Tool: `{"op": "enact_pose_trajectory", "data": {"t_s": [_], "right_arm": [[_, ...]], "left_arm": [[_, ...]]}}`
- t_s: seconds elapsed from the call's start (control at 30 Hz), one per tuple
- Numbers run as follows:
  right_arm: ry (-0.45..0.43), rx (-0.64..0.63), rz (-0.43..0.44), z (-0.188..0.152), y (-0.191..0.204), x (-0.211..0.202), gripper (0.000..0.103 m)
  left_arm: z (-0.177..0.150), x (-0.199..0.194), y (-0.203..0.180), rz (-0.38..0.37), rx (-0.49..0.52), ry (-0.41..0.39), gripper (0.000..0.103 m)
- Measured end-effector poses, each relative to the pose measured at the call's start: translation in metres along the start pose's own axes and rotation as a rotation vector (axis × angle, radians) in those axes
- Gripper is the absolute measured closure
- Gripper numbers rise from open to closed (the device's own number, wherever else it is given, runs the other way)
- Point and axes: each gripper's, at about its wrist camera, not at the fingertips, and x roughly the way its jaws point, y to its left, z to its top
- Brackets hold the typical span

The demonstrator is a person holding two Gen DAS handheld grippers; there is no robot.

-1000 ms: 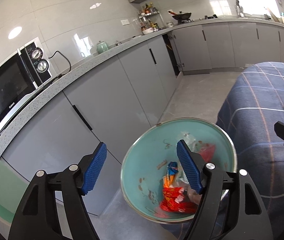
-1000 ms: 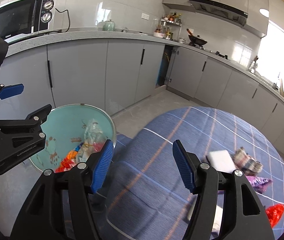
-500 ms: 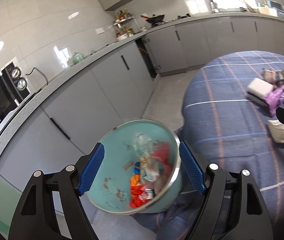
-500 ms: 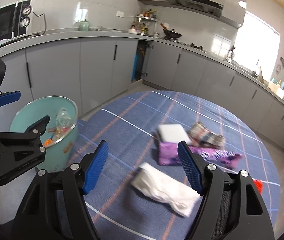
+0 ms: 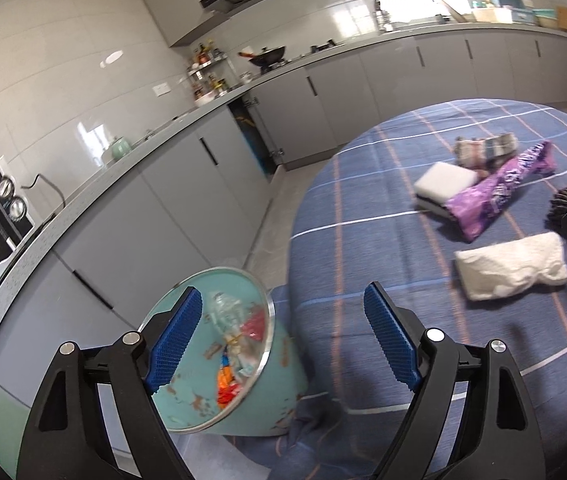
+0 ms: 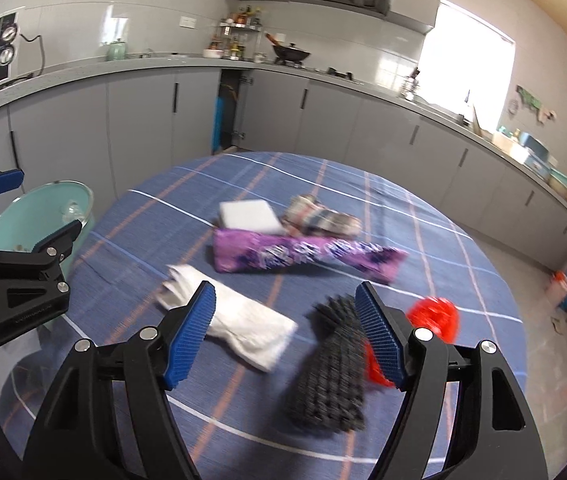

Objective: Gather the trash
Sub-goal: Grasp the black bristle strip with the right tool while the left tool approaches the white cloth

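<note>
Right wrist: dark knit item in full | left wrist: bin contents | both tongs released, empty

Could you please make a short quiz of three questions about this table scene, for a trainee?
1. True or false: the right gripper holds the white cloth.
2. Which item lies partly on the white sponge block? A. purple wrapper B. red wrapper C. dark knit cloth
3. Fill in: the teal bin already contains ____.

Key: 1 false, both the right and left gripper are open and empty; 2 A; 3 trash.
</note>
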Motion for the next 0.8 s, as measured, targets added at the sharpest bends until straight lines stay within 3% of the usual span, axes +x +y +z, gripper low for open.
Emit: {"op": "enact_pose_trajectory", "data": {"t_s": [0.3, 0.57, 0.73, 0.8], "right_arm": [[0.058, 0.052, -0.081, -0.026, -0.033, 0.003, 0.029], [0.093, 0.091, -0.067, -0.036, -0.042, 0.012, 0.032], [0.125, 0.099, -0.060, -0.040, -0.043, 0.021, 0.038], [0.149, 0.107, -0.028, -0.041, -0.043, 0.026, 0.052]], "left_arm": [[0.005, 0.003, -0.035, -0.073, 0.039, -0.010, 0.020], [0.011, 0.001, -0.051, -0.102, 0.057, -0.023, 0.017], [0.015, 0.003, -0.056, -0.114, 0.054, -0.017, 0.017], [0.016, 0.003, -0.058, -0.136, 0.050, -0.016, 0.017]]}}
